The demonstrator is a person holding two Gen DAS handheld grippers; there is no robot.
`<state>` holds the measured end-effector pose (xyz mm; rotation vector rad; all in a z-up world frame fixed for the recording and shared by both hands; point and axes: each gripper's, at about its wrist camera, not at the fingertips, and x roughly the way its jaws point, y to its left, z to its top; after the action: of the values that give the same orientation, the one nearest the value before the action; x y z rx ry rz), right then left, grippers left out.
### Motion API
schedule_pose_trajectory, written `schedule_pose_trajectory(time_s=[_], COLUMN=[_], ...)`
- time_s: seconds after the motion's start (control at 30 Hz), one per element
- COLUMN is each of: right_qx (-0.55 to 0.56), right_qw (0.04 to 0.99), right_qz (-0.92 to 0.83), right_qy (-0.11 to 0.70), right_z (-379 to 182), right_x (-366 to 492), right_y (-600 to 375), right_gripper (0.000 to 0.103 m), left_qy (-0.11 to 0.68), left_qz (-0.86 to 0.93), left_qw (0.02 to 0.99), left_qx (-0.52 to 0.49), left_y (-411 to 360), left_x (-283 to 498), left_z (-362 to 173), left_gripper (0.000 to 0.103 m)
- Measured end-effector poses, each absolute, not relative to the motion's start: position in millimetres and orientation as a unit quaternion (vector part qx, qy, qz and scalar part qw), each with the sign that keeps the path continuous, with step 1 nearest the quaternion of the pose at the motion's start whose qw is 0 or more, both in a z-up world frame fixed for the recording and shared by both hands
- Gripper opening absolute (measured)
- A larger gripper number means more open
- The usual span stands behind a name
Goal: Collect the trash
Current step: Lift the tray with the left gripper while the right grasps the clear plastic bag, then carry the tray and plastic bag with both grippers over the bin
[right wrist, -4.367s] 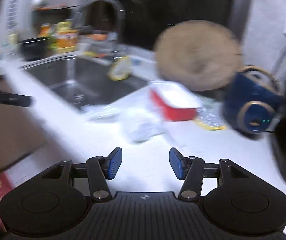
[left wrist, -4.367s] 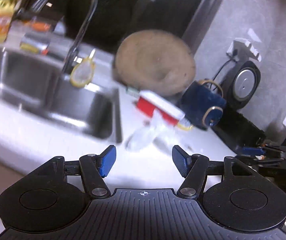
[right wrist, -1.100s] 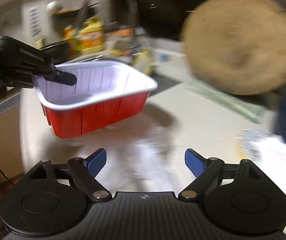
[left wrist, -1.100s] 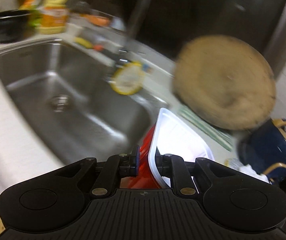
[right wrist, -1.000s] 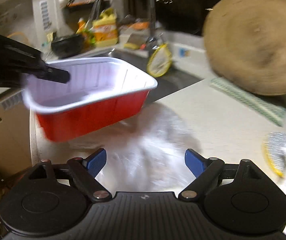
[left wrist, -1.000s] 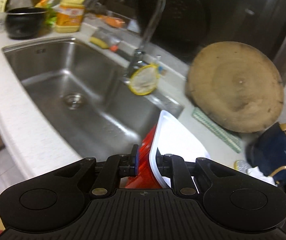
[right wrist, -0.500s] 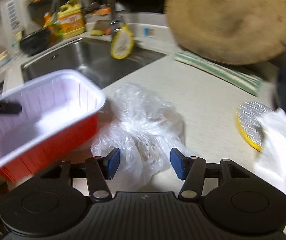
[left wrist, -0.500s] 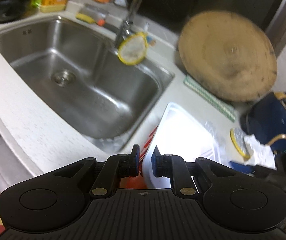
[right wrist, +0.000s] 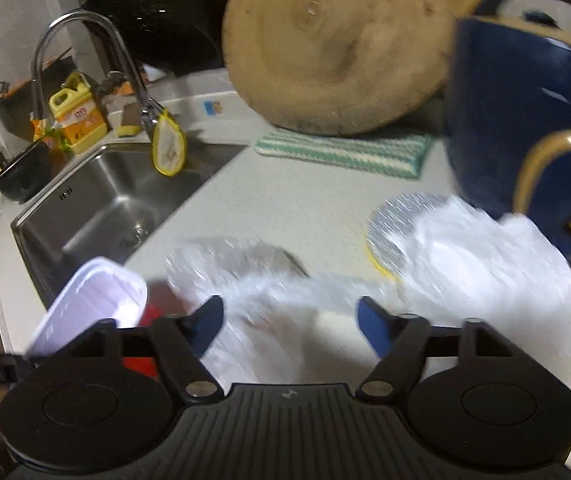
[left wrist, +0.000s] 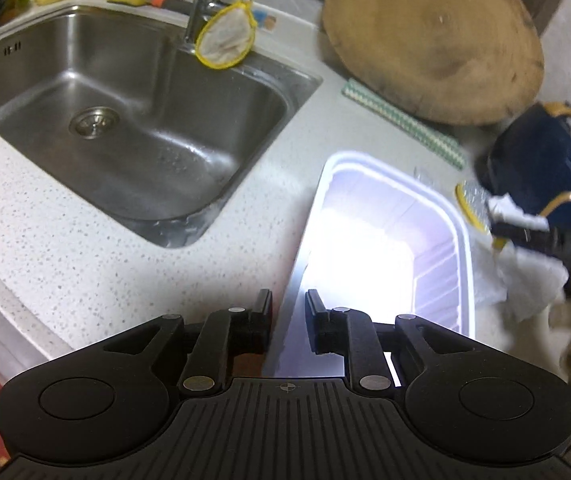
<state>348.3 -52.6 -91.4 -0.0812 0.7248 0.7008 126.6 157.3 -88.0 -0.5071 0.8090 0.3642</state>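
Left gripper point(left wrist: 288, 312): low centre of the left view; its jaws are opening, with the near rim of the tray between them and small gaps showing at both pads.
Tray point(left wrist: 389, 240): red outside, white inside, standing on the counter point(left wrist: 85, 248) right of the sink point(left wrist: 245, 152); in the right view its corner shows at lower left point(right wrist: 97, 296).
Right gripper point(right wrist: 290, 320): low centre of the right view; its jaws stand wide apart and are opening, with the clear bag between them but not pressed.
Bag point(right wrist: 245, 276): thin clear plastic, blurred, lying on the counter just right of the tray.
Tissue point(right wrist: 489, 272): white crumpled paper, right of centre, partly over a round foil lid point(right wrist: 389, 224).
Kettle point(right wrist: 525, 92): dark blue, upper right, just behind the tissue.
Board point(right wrist: 333, 44): round wood, top centre, leaning upright over a striped cloth point(right wrist: 345, 152).
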Motion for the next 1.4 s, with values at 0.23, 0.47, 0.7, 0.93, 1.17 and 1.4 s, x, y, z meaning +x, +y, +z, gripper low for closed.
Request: schedule_pose_trajectory(time_s=[0.23,0.47,0.7,0.93,1.17,1.4], right_qx=[-0.034,-0.069,-0.079,-0.06,-0.017,0.046], right_qw=[0.838,0.821,0.861,0.874,0.886,0.882], right_qz=[0.371,0.401,0.312,0.261,0.238,0.243], right_qy=[0.4,0.4,0.394,0.405,0.397,0.402], right_z=[-113,-103,-102,-114,-122,-127], right_x=[374,362,352,326,286,186], right_y=[5,-19,-88,-131,-146,-124], right_gripper=[0.078,0.027,0.026,0.042,0.041,0.031], left_qy=[0.406,0.392,0.39,0.401,0.42,0.372], left_qz=[0.152,0.129,0.119,0.077,0.034,0.002], left_qw=[0.873,0.864,0.871,0.879,0.874,0.882], left_qx=[-0.224,-0.287,-0.275,-0.247,-0.243,-0.291], left_y=[147,152,156,148,137,160], left_x=[128,118,120,131,135,96], left_z=[-94,-100,-100,-101,-101,-101], left_gripper=[0.018,0.014,0.013,0.014,0.016,0.013])
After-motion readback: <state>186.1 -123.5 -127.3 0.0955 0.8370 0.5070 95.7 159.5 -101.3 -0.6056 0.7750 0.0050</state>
